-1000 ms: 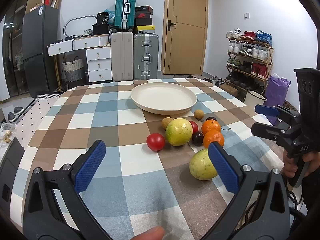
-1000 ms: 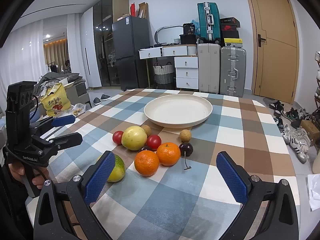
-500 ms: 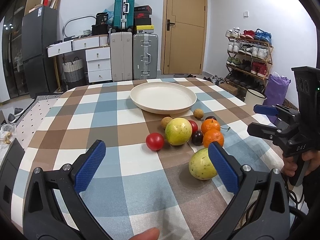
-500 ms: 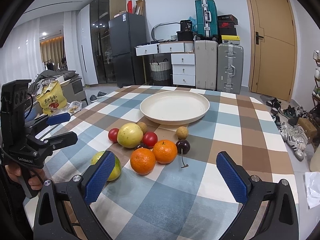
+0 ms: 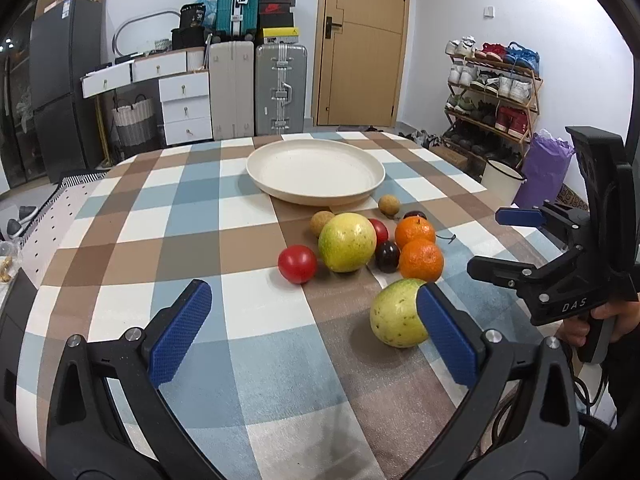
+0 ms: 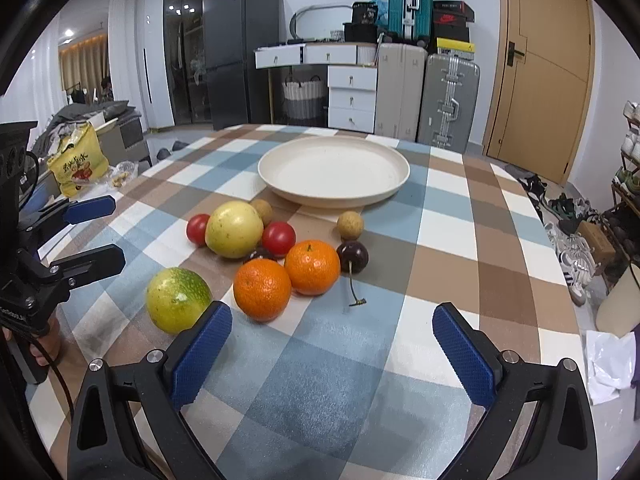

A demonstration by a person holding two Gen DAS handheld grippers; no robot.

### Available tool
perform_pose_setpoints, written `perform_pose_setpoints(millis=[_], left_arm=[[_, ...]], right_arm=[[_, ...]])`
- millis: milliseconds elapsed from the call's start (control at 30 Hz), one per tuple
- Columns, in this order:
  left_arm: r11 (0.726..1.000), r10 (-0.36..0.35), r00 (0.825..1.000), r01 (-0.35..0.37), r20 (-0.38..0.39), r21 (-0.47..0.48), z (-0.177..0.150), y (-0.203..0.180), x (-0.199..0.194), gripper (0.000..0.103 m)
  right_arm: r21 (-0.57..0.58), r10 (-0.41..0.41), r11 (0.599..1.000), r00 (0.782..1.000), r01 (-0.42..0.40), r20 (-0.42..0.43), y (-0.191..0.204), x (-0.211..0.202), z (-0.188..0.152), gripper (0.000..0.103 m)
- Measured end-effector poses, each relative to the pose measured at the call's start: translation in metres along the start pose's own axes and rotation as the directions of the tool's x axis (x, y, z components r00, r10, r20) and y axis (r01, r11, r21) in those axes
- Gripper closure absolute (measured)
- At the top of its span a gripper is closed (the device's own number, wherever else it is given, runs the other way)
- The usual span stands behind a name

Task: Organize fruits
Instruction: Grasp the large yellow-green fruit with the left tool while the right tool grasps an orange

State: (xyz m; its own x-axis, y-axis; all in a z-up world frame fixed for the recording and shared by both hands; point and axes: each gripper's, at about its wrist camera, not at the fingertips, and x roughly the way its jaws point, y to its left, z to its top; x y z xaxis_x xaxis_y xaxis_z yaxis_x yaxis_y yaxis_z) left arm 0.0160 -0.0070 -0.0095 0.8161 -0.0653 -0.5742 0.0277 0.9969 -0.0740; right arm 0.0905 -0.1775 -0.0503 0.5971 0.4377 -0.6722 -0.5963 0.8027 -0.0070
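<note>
A cream plate (image 5: pixel 316 172) (image 6: pixel 334 174) stands empty on the checked tablecloth. In front of it lies a cluster of fruit: a big yellow-green fruit (image 5: pixel 346 242) (image 6: pixel 234 229), two oranges (image 6: pixel 262 288) (image 6: pixel 312 266), red tomatoes (image 5: pixel 297 263) (image 6: pixel 279 238), dark cherries (image 6: pixel 353 256) and small brown round fruits (image 6: pixel 350 225). A second yellow-green fruit (image 5: pixel 396 318) (image 6: pixel 178 299) lies apart, nearest to me. My left gripper (image 5: pixel 312 336) is open just short of that fruit, whose right side its right finger hides. My right gripper (image 6: pixel 332 344) is open before the oranges, holding nothing.
Behind the table stand suitcases (image 5: pixel 280 88), white drawers (image 5: pixel 184 108), a black fridge (image 5: pixel 60 92) and a wooden door (image 5: pixel 364 40). A shoe rack (image 5: pixel 492 92) and a purple bag (image 5: pixel 548 172) are at the right. A yellow snack bag (image 6: pixel 78 164) lies left of the table.
Both grippers have moved a little closer to the fruit, which looks larger in both views. Nothing on the table has shifted and both grippers remain open.
</note>
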Motion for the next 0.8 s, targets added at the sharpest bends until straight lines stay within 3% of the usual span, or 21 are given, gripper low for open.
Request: perform_pose_setpoints(millis=[333, 667, 800], left_arm=[[0.998, -0.04, 0.994, 0.045, -0.104, 0.05, -0.003, -0.023, 0.023, 0.001], [0.994, -0.052, 0.987, 0.065, -0.153, 0.083, -0.001, -0.041, 0.041, 0.001], [0.993, -0.072, 0.977, 0.09, -0.203, 0.082, 0.0, -0.042, 0.052, 0.01]], right_arm=[[-0.039, 0.024, 0.999, 0.999, -0.026, -0.04, 0.011, 0.012, 0.007, 0.001], [-0.071, 0.073, 0.994, 0.994, -0.079, -0.082, 0.02, 0.025, 0.008, 0.018], [-0.084, 0.092, 0.991, 0.991, -0.101, -0.097, 0.024, 0.029, 0.009, 0.022]])
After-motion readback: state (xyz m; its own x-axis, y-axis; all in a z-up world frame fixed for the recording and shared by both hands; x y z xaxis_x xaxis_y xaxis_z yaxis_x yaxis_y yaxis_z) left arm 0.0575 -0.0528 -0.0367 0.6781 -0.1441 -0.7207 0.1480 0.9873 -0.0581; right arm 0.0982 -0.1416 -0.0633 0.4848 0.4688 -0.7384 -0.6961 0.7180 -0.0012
